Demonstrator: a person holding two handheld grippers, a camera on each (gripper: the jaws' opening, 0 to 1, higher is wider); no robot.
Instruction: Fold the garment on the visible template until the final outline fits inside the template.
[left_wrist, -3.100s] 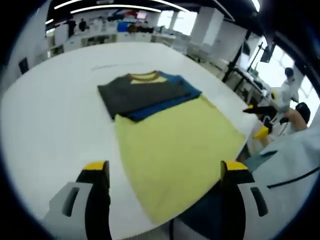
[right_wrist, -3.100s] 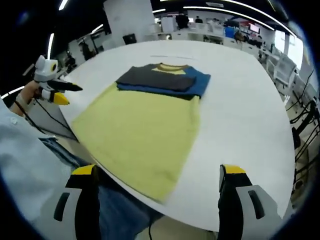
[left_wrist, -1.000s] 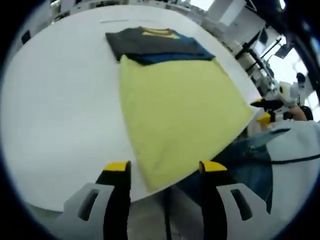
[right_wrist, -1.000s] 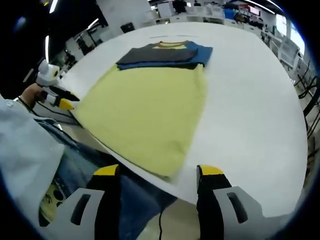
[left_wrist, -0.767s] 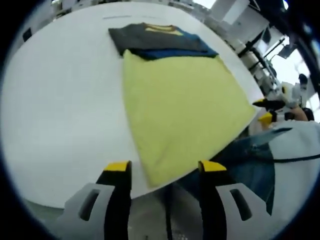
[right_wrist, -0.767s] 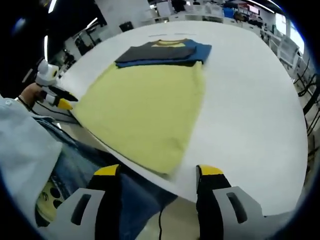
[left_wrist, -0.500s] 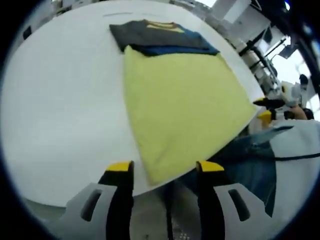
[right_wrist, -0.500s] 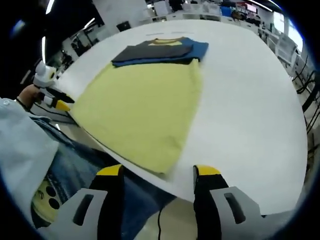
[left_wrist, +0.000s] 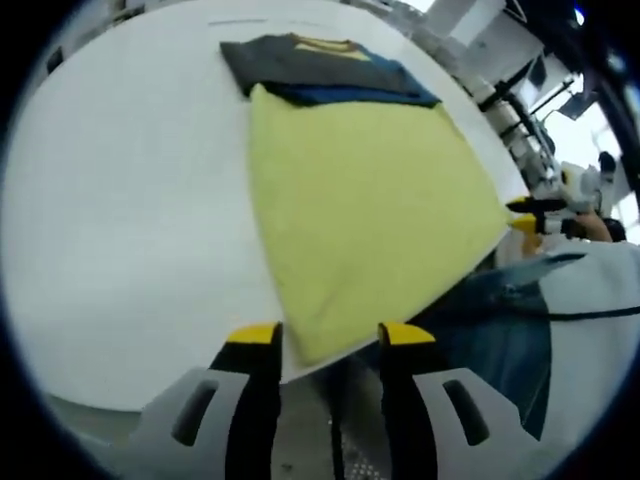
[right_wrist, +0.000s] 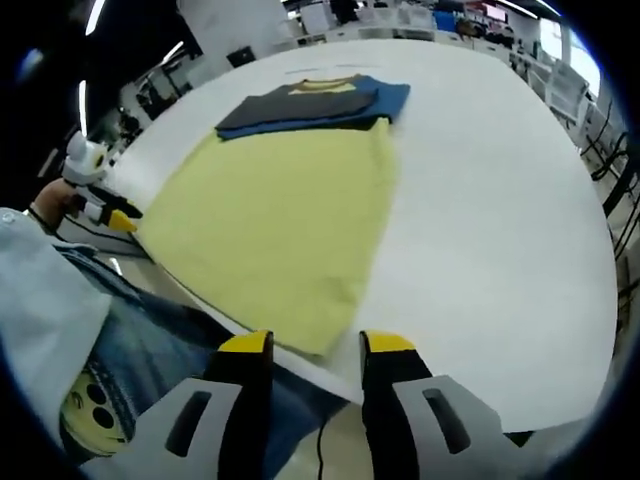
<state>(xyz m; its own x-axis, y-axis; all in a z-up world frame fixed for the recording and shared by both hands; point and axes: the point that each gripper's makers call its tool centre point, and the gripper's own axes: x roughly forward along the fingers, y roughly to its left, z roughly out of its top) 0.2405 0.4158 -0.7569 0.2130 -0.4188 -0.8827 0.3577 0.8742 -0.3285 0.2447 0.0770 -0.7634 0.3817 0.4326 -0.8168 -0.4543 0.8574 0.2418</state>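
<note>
Your shirt (left_wrist: 360, 190) lies flat on the white table (left_wrist: 120, 200), its long axis running from the table edge nearest you out toward the far side. The yellow body takes up the near part, with the hem corners at the edge; the dark grey and blue folded sleeves and the collar point away from you.

Your left gripper (left_wrist: 318, 340) sits low at the near edge, its yellow-tipped jaws parted a little on either side of the shirt's near left corner, with the corner in the gap; whether they touch the cloth cannot be told. Your right gripper (right_wrist: 306, 348) is posed the same way at the other near corner, jaws slightly apart, the hem corner just ahead of the tips.

The left gripper view catches your right gripper (left_wrist: 530, 215) from the side at the far hem corner, held in your hand. The right gripper view catches your left gripper (right_wrist: 110, 215) at its corner, plus your light sleeve (right_wrist: 40, 300) and jeans (right_wrist: 160, 340) below the table edge.
</note>
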